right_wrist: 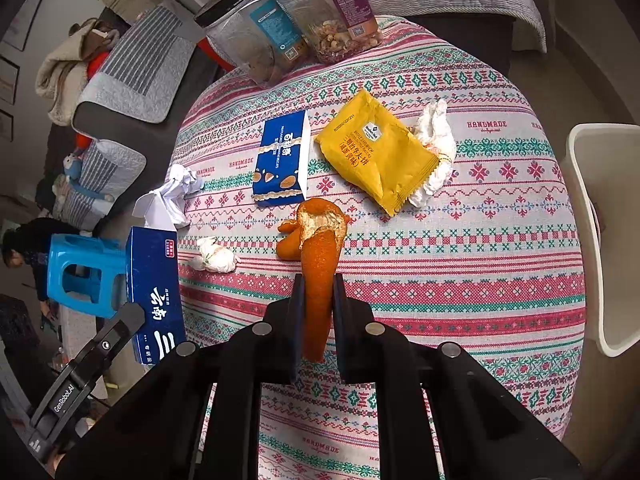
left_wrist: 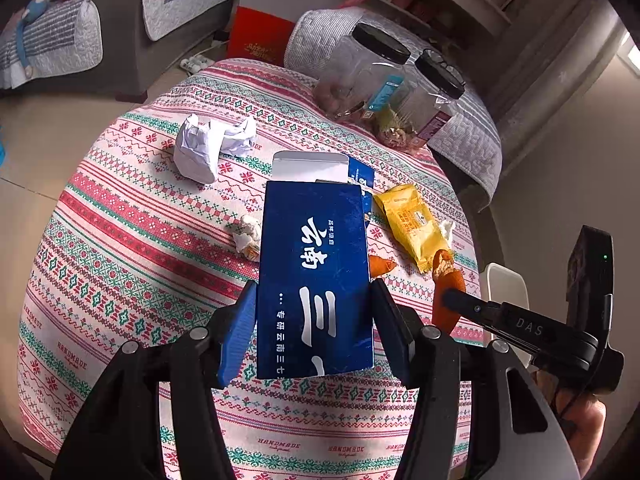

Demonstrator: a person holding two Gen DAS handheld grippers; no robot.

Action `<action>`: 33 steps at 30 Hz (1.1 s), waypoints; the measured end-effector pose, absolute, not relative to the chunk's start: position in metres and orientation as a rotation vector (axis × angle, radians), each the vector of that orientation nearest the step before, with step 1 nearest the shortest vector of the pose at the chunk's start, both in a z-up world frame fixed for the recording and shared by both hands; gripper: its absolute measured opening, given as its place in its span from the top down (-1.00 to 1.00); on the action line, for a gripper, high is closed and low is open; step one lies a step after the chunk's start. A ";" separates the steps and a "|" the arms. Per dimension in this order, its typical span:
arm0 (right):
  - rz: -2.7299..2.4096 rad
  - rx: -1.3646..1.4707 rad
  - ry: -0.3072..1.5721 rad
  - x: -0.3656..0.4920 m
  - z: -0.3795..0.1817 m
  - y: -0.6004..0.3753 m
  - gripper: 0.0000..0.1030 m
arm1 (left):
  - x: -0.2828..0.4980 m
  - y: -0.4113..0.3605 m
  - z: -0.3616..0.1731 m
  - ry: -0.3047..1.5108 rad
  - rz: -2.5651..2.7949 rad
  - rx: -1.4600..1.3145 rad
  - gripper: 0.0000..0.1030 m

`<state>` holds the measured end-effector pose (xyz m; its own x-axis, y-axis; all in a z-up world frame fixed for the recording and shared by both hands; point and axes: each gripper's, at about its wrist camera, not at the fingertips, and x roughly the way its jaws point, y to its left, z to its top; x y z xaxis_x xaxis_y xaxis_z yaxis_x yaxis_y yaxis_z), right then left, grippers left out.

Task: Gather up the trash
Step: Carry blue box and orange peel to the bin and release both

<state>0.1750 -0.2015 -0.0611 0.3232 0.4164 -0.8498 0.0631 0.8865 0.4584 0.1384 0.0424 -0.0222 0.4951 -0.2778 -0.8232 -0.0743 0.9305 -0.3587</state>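
Trash lies scattered on the patterned surface [right_wrist: 460,248]: a yellow wrapper [right_wrist: 376,152], crumpled paper [left_wrist: 212,146] and tissues [right_wrist: 436,148]. Left hand-held gripper [left_wrist: 314,320] is clamped on a dark blue box [left_wrist: 316,276] lifted above it; right hand-held gripper [right_wrist: 316,300] pinches an orange peel [right_wrist: 318,264].

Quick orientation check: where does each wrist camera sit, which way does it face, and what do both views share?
Left wrist: behind the left tool, facing across the table toward the jars; its fingers clamp the blue box; the right tool shows at the right.
Right wrist: behind the right tool, facing the jars; its fingers pinch the orange peel.
Shared: blue box, orange peel, yellow packet, crumpled paper.
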 end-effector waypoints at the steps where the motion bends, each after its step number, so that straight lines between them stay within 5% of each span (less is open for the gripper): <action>1: 0.244 0.456 1.224 0.175 -0.057 -0.207 0.76 | 0.138 0.040 -0.022 1.052 -0.132 -0.372 -0.09; 33: 0.140 0.591 1.046 0.138 -0.012 -0.347 0.76 | 0.141 -0.123 -0.014 1.073 -0.425 -0.360 -0.09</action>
<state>0.1382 -0.3473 -0.0122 0.5079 0.3812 -0.7725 0.1647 0.8372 0.5215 0.1410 -0.1228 -0.0145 0.4113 -0.4994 -0.7625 0.1574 0.8629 -0.4802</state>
